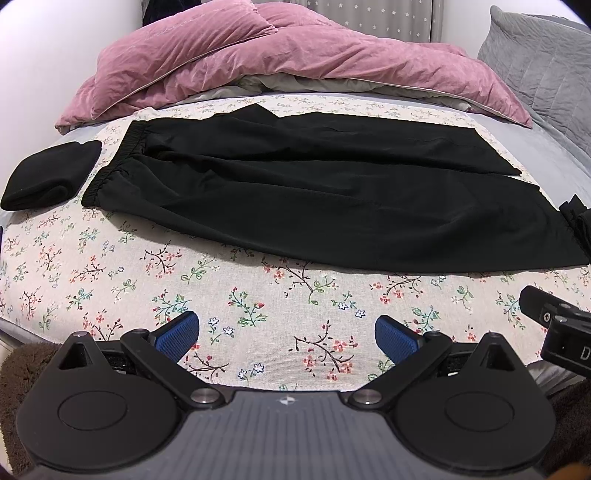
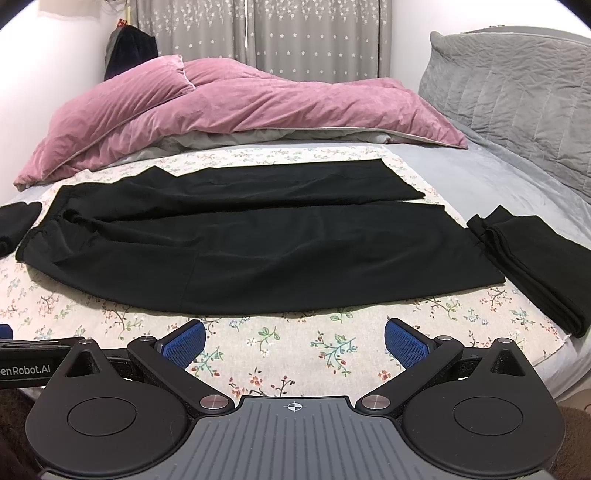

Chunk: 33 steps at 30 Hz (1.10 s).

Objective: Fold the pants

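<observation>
Hovering over the near edge of the floral sheet, the left gripper had its jaws spread wide and empty, blue pads apart with only printed cloth between them. The right gripper was in the same condition: jaws released, nothing held, poised above the same near strip of the sheet. A black corner of the right gripper's body showed at the right border of the left wrist view.

Beyond the grippers, the black pants lay flat across the middle of the floral sheet, not yet folded. Waistband pointed left, elastic gathered; both legs ran to the right, side by side, the nearer leg wider and overlapping the farther one along its length. No jaw touched the pants.

Left of the waistband, just beside it, sat a small folded black garment. Right of the leg hems, close to the nearer hem, lay a second folded black garment, partly on the sheet.

Behind the pants, a pink duvet was heaped across the bed. Right of it leaned a grey quilted pillow. Farthest back hung grey star-printed curtains.
</observation>
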Available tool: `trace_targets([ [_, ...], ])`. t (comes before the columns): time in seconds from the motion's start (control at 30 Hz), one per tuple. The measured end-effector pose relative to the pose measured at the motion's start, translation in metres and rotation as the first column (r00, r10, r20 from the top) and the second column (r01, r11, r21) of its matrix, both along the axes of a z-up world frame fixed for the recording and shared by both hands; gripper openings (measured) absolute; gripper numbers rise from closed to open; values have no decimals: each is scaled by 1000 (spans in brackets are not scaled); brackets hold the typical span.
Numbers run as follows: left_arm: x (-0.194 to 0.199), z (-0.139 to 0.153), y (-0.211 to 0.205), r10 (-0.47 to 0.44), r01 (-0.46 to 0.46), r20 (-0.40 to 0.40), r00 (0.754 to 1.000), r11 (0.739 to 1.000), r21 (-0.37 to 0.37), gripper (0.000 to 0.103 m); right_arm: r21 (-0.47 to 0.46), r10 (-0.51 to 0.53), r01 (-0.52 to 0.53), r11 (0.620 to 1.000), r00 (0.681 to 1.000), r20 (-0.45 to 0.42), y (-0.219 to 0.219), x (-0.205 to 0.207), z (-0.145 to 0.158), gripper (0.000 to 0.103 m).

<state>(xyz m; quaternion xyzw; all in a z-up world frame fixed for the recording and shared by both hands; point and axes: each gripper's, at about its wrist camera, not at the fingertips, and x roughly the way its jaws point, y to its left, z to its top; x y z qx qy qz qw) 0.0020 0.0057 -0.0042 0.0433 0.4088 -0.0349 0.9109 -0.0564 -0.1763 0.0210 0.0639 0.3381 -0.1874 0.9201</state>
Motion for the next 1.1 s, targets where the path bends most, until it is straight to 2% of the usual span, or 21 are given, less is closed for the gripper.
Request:
trace_targets([
  [0.33,10,3,5,21,-21,15,1000,1000,19,103,-14,27,-27,1000,1000,0,2,9,4,103],
  [0.53,32,8,19,54,-55,36,998,998,23,103,-28,65,-66,997,998,-11,5,25,7,103],
  [0.7,61,11,39,94,-96,60,994,995,31,103,-47,90,-92,995,995,-35,5,43,6,103],
  [0.87,96,5,63,140,-141,47,989,990,12,103,-21,127,-129,991,990,-55,2,67,-4,103],
  [0.97,119,-1,78,153,-155,41,987,987,31,103,-17,168,-170,985,983,-80,3,82,-14,103],
  [1.1,150,-9,101,171,-171,6,985,985,31,103,44,250,-247,968,962,-107,6,102,-30,103],
])
